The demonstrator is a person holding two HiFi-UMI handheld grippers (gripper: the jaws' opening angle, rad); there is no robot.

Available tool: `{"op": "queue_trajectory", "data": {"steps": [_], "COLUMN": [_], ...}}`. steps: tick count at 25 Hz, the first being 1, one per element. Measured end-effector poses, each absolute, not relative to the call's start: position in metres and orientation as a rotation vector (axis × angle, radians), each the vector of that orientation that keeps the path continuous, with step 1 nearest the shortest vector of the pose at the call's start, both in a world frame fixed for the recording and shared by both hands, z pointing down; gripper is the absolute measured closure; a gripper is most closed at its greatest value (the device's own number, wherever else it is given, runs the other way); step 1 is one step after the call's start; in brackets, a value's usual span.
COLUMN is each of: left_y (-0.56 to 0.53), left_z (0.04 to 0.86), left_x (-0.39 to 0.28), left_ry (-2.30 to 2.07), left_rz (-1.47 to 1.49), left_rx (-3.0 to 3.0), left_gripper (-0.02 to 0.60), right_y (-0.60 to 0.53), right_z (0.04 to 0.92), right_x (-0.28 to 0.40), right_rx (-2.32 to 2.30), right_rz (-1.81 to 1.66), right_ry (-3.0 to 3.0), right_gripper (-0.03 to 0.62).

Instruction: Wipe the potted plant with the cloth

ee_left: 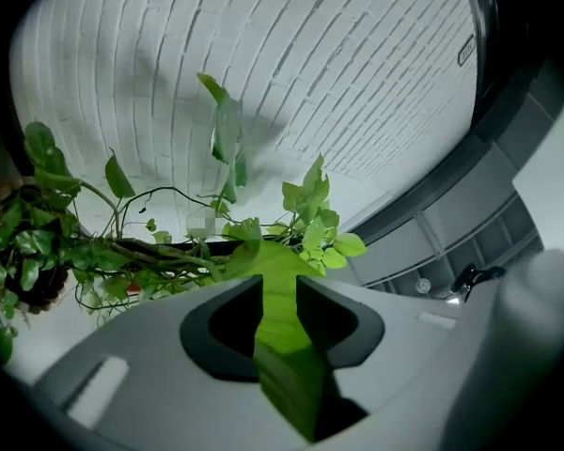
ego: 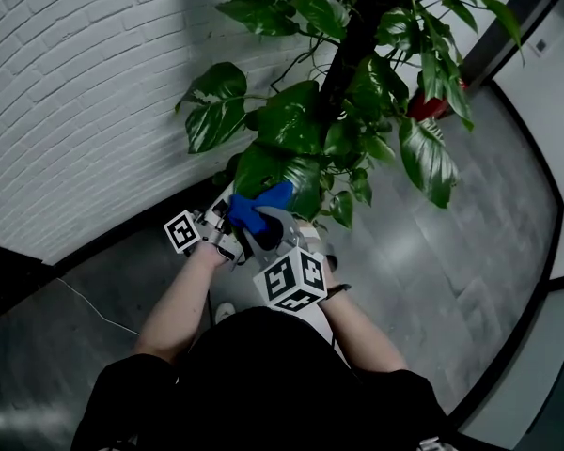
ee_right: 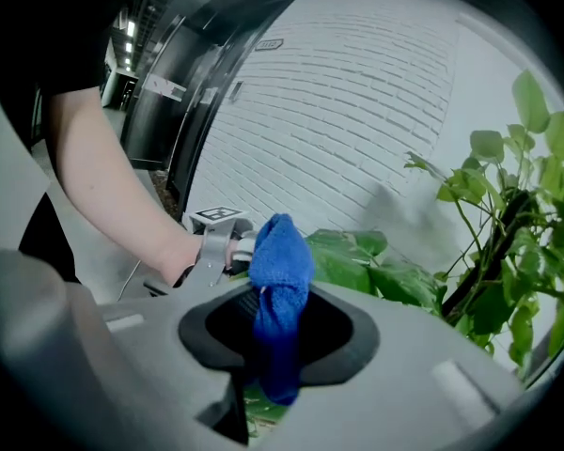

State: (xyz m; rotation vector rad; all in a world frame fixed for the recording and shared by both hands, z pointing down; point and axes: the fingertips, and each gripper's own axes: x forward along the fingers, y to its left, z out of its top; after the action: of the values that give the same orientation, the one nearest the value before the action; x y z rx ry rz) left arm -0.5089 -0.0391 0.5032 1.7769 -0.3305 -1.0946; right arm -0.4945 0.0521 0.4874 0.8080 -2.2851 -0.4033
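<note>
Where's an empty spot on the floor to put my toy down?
The grey floor right of the plant, out to the dark curved edge, is bare. The strip by the brick wall is mostly free, but a thin cable crosses it. It's crowded at the low leaves, around the left claw and right claw.

Dense leaves (ego: 291, 120) ahead, brick wall (ego: 75, 83) close left, open floor (ego: 470, 252) right.

I see a grey, faintly glossy floor (ego: 479, 252) running along a white brick wall (ego: 75, 83), with a dark strip (ego: 122, 242) where they meet. A thin pale cord (ego: 89, 306) lies across it at the left. A red pot (ego: 430, 108) shows among the leaves, but its base is hidden from me.
</note>
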Motion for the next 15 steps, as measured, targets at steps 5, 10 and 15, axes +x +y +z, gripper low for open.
{"op": "queue_trajectory", "data": {"steps": [5, 10, 15], "left_y": [-0.039, -0.033, -0.028], "left_z": [0.497, 0.503, 0.504], "left_x": [-0.512, -0.512, -0.515], "left_ry": [-0.313, -0.350, -0.335], "left_rz": [-1.140, -1.112, -1.156], "left_rx": [1.753, 1.770, 1.724], "left_gripper": [0.483, 0.483, 0.483], "right_y": [0.067, 0.086, 0.103], "right_z": [0.488, 0.494, 0.496], "right_x": [-0.490, -0.486, -0.484], "right_rx": [0.771, 0.742, 0.733], "right_rz": [-0.434, -0.424, -0.390], "right_ry": [-2.283, -2.293, -2.319], "right_gripper": [0.488, 0.488, 0.488]}}
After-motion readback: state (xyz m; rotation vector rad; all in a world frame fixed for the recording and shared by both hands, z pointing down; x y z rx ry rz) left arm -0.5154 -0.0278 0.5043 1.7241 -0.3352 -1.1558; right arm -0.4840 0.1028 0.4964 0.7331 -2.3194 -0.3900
